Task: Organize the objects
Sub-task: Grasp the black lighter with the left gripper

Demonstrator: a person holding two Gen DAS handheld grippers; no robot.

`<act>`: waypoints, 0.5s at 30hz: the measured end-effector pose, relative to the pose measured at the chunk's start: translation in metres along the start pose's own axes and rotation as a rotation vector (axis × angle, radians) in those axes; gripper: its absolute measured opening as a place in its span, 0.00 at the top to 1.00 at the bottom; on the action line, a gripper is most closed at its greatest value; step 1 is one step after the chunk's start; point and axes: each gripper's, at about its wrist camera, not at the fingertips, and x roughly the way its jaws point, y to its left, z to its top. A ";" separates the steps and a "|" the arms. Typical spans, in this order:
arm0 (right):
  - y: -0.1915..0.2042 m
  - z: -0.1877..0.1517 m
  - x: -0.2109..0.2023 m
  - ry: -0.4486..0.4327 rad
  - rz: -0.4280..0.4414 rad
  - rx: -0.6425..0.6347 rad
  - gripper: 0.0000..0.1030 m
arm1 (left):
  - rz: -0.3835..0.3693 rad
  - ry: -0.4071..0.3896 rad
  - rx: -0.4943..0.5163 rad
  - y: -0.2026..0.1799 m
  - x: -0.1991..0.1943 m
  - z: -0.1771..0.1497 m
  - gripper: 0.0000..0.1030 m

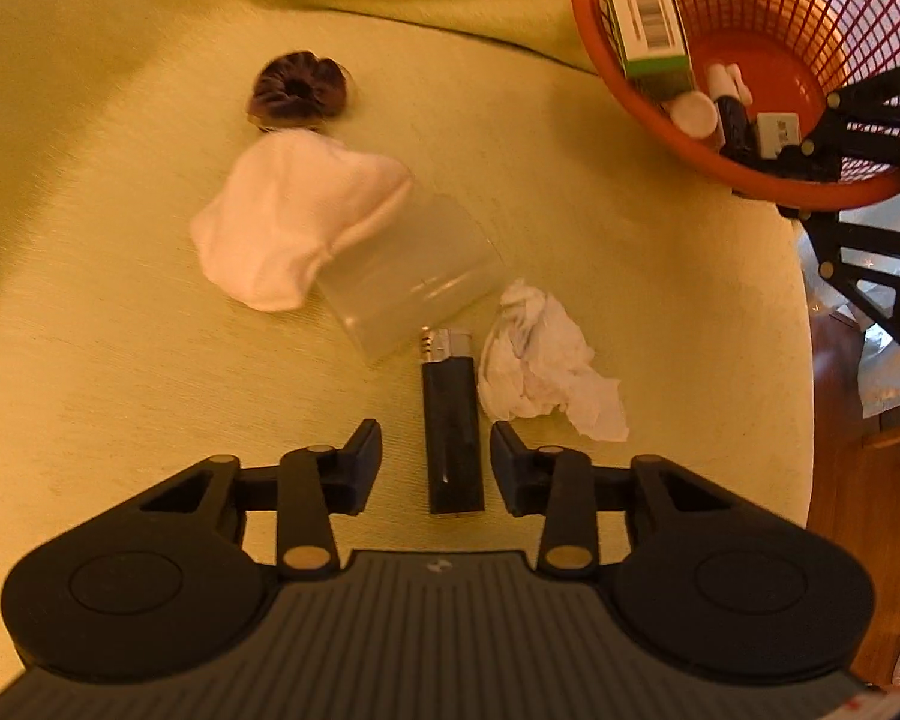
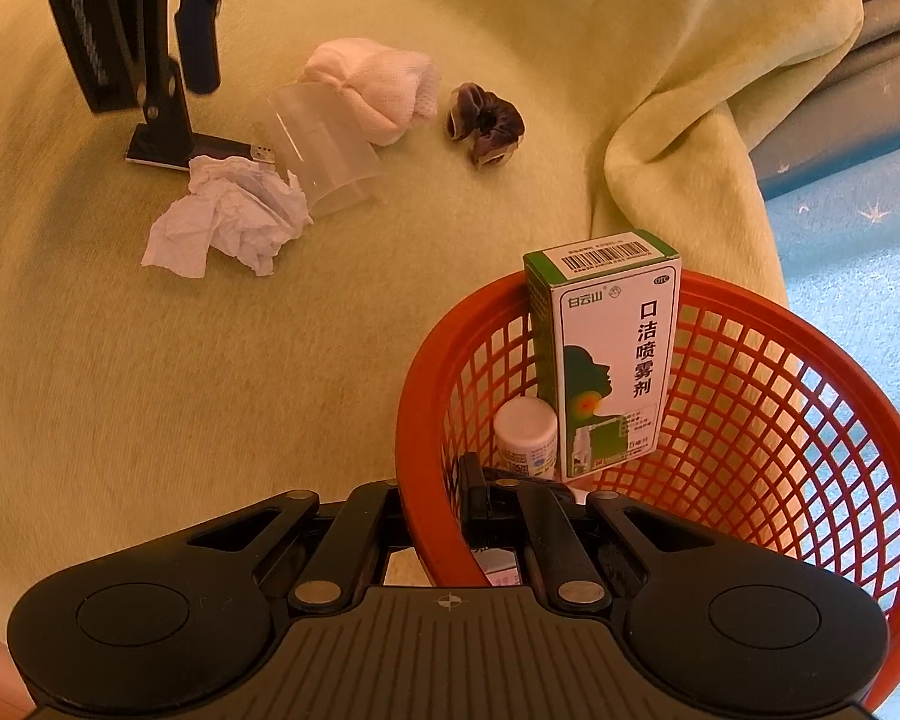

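Black lighter flat on the yellow-green blanket, metal head pointing away, lying in the gap between the spread fingers of the left gripper, with bare cloth showing on either side in the left wrist view. Touching its right flank, a crumpled white tissue; just beyond its head, a clear plastic cup on its side, with a white sock bunched at the cup's far end. Past the sock, a dark purple scrunchie, close to it. Off to the right, near the blanket's edge, an orange mesh basket holding a green-and-white medicine box propped upright against the wall, a small white-capped bottle beside the box, and a few smaller items too blurred to name. Right gripper clamped on the basket's near rim, one finger inside the wall and one outside. Behind everything, a raised fold of the blanket; a blue star-patterned surface beyond it on the right.
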 end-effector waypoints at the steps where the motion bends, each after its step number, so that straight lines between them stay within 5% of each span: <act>1: 0.000 0.000 0.000 0.000 0.000 0.000 0.99 | 0.001 0.004 0.000 -0.002 0.002 0.000 0.69; 15: 0.002 0.001 0.001 -0.001 0.003 -0.005 0.99 | 0.029 0.028 0.021 -0.004 0.014 -0.007 0.83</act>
